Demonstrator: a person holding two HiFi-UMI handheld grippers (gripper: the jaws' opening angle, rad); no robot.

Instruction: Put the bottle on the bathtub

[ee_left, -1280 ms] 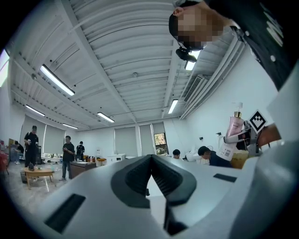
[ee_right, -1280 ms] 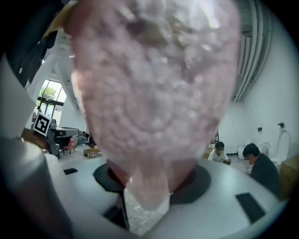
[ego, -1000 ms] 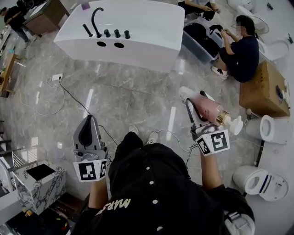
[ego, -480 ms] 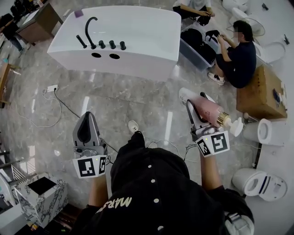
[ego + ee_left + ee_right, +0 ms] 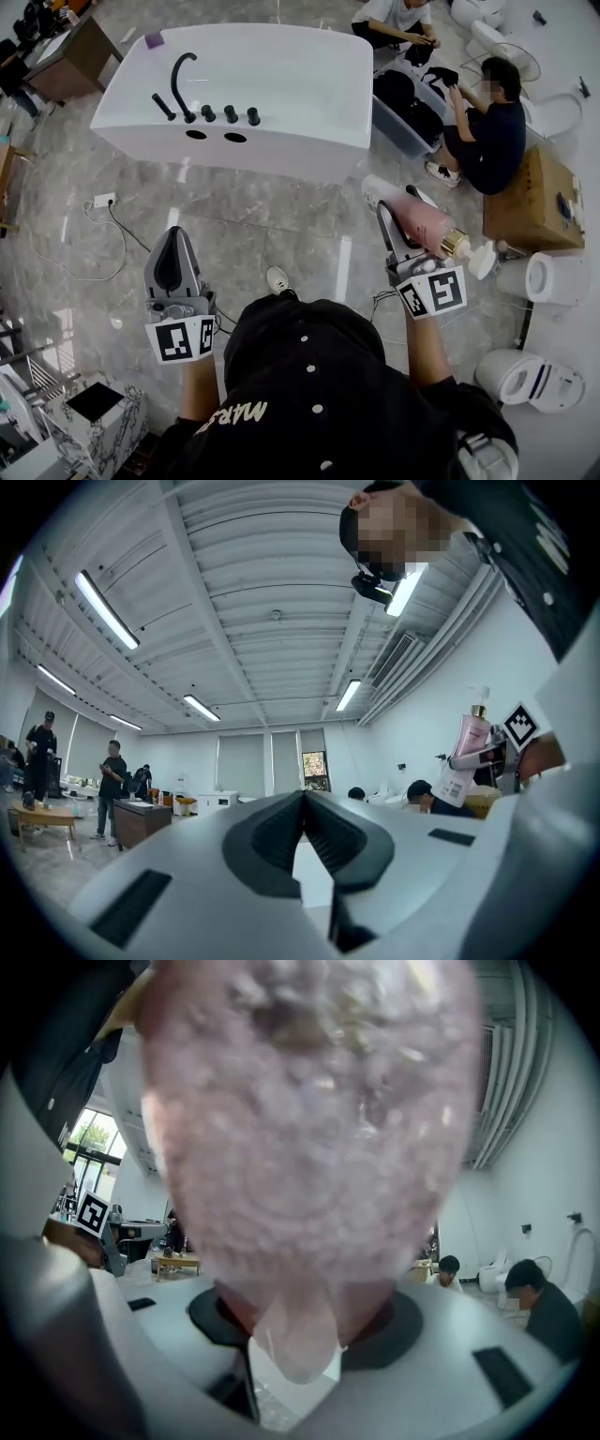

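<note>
The white bathtub (image 5: 281, 84) stands ahead on the marble floor, with a black faucet (image 5: 181, 80) and knobs on its near rim. My right gripper (image 5: 397, 214) is shut on a pink pump bottle (image 5: 427, 225), which lies tilted with its gold collar and white pump (image 5: 480, 260) pointing right. In the right gripper view the bottle (image 5: 309, 1129) fills the frame between the jaws of the right gripper (image 5: 295, 1335). My left gripper (image 5: 175, 234) is shut and holds nothing. In the left gripper view the left gripper (image 5: 302, 808) points up into the room, with the bottle (image 5: 466, 752) at the right.
Two people (image 5: 487, 112) sit by a dark bin (image 5: 403, 94) right of the tub. A wooden box (image 5: 534, 183) and toilets (image 5: 553, 277) line the right side. A cable (image 5: 122, 216) runs across the floor at left. A marbled cabinet (image 5: 94, 417) stands at the lower left.
The view has moved toward the bathtub, which sits lower and more central now. Both grippers keep their places in the view, the right one still shut on the bottle.
</note>
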